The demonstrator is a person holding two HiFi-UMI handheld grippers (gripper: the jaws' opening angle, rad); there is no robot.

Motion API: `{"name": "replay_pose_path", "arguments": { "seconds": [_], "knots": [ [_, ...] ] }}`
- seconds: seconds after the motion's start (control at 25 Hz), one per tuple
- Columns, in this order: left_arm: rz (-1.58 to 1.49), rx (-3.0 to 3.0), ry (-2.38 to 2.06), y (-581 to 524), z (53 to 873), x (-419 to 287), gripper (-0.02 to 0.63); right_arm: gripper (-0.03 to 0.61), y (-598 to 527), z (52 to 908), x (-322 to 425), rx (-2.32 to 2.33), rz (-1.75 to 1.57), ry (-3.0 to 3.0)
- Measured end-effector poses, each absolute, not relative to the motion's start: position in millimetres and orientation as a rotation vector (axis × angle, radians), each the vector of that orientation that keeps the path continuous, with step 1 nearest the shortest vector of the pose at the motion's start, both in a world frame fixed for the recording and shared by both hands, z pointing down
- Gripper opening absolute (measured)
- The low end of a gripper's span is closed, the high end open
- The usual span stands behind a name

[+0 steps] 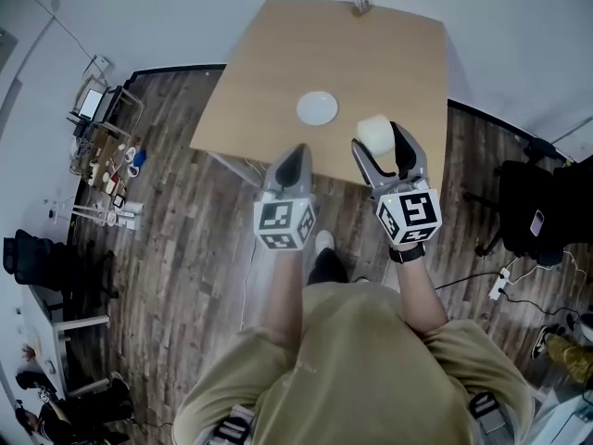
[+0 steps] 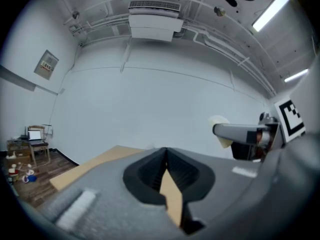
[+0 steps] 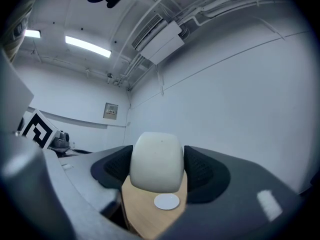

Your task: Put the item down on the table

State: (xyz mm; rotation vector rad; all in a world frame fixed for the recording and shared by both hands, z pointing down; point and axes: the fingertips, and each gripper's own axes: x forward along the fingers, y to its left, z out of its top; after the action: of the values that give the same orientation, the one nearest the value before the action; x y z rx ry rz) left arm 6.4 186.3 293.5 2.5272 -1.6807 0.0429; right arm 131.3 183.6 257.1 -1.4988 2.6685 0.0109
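A cream-white cup (image 3: 156, 161) sits between the jaws of my right gripper (image 3: 157, 170), which is shut on it. In the head view the cup (image 1: 374, 132) hangs over the near right part of the wooden table (image 1: 269, 72), held by the right gripper (image 1: 386, 152). A white round plate (image 1: 317, 108) lies on the table's middle, left of the cup. My left gripper (image 1: 290, 166) is at the table's near edge, shut with nothing in it. In the left gripper view the jaws (image 2: 166, 160) meet at their tips.
A small object (image 1: 360, 5) stands at the table's far edge. Dark wooden floor surrounds the table. A cluttered shelf with a laptop (image 1: 93, 106) is at the far left. A black chair (image 1: 533, 211) and a power strip (image 1: 500, 286) are at the right.
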Motion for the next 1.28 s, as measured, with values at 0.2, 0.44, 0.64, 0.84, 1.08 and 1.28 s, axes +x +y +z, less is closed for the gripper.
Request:
{"name": "replay_pose_path", "arguments": {
  "seconds": [0.2, 0.44, 0.64, 0.84, 1.08, 1.28],
  "knots": [
    [0.014, 2.532, -1.675, 135.4, 288.1, -7.4, 0.003, 0.325, 134.5, 250.5, 111.7, -1.531, 0.027, 2.666],
    [0.002, 2.528, -1.674, 87.5, 288.9, -37.7, 0.003, 0.325, 82.7, 254.8, 85.6, -1.566, 0.007, 2.666],
    [-0.013, 2.503, -1.686, 58.6, 294.1, -73.2, 0.003, 0.325, 51.3, 260.4, 50.6, -1.573, 0.019, 2.700],
    [-0.012, 2.494, -1.645, 35.1, 309.0, -88.4, 0.003, 0.325, 31.4, 272.4, 29.5, -1.578, 0.014, 2.734],
    [0.026, 2.474, -1.618, 0.5, 328.2, -85.3, 0.003, 0.325, -5.0, 294.6, 21.8, -1.579, -0.026, 2.787],
    [0.074, 2.439, -1.623, -29.6, 343.5, -91.2, 0.003, 0.325, -45.0, 322.2, 20.7, -1.589, -0.115, 2.790]
  ]
}}
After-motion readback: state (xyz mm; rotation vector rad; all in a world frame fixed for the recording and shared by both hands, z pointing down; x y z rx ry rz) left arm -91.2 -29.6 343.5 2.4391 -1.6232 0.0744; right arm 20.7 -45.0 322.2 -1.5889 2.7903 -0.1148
